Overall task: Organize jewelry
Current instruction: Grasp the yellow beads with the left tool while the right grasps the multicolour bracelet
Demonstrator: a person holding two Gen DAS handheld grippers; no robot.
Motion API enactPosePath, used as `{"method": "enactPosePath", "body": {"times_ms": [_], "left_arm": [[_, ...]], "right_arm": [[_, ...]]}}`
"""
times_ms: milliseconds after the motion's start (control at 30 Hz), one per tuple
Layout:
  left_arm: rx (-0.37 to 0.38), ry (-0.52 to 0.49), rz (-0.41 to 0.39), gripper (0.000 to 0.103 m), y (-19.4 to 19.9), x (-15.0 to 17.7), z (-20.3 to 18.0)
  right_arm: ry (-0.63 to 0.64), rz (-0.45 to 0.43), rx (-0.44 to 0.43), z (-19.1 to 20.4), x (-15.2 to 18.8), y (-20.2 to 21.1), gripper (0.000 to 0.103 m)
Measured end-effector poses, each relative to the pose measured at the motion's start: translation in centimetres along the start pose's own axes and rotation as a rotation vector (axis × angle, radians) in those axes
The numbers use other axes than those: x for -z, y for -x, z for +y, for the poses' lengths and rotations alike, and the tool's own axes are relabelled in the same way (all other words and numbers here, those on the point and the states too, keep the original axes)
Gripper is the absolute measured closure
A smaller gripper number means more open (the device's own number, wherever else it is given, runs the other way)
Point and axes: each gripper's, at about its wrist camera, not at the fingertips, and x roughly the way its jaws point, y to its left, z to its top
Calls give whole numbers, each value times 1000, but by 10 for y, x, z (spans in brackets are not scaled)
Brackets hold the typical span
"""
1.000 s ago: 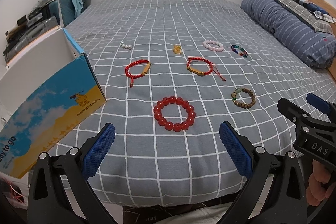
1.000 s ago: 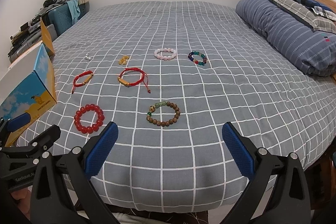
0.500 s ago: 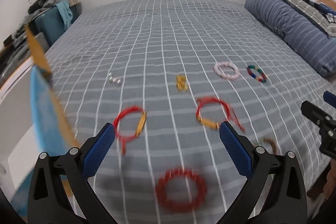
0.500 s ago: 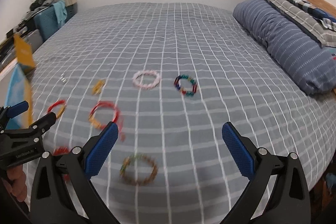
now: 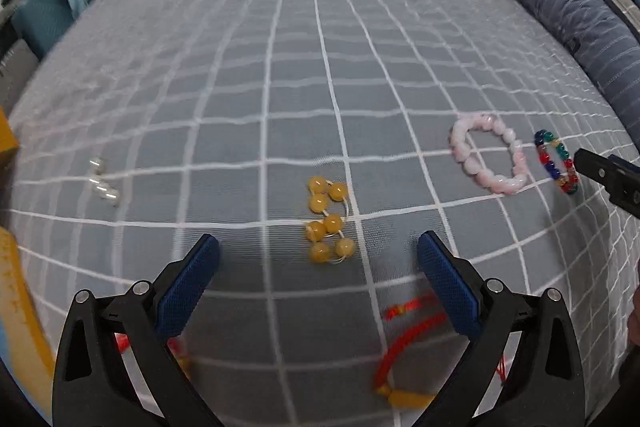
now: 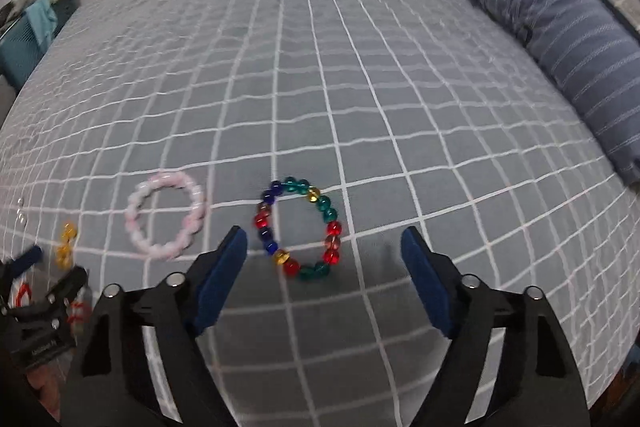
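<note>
Hovering over the grey checked bedspread [image 5: 300,67] with both tools tipped steeply down and no piece gripped yet. On the right gripper [image 6: 320,233], blue pads spread but just now closing in, framing the multicoloured bead bracelet [image 6: 262,221], which lies flat on the cloth just past the tips at 12 o'clock, between the pads yet untouched by either. On the left gripper [image 5: 318,239], pads spread wide, with the loose yellow bead string [image 5: 328,223] in the gap at 12 o'clock, also untouched. Likely trouble on the right: narrowing too soon, so landing on top of the round beads instead of outside or through the ring, and rolling or flicking it away. Also pinching up a fold of soft cover along with the beads and dragging it. Also clipping the pink bracelet [image 6: 138,223], just beside at 9 o'clock of the target, with the left-hand pad. On the left: catching only the thin thread of the yellow string and letting the beads dangle or slip out; snagging the red cord bracelet [image 5: 404,343] lying close under the pad at 5 o'clock. Working this near each other, possibly knocking tool against tool, judging by the right tool's tip at the 3 o'clock edge of the left view.
</note>
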Motion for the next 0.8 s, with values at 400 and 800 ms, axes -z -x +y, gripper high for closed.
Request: {"method": "enactPosePath", "body": {"times_ms": [400, 800], "left_arm": [[-14, -18, -5, 53, -6, -17, -4], [19, 6, 14, 94, 3, -17, 5]], "right_arm": [[-38, 112, -23, -10, -8, -37, 62], [-67, 147, -54, -21, -14, -32, 94]]}}
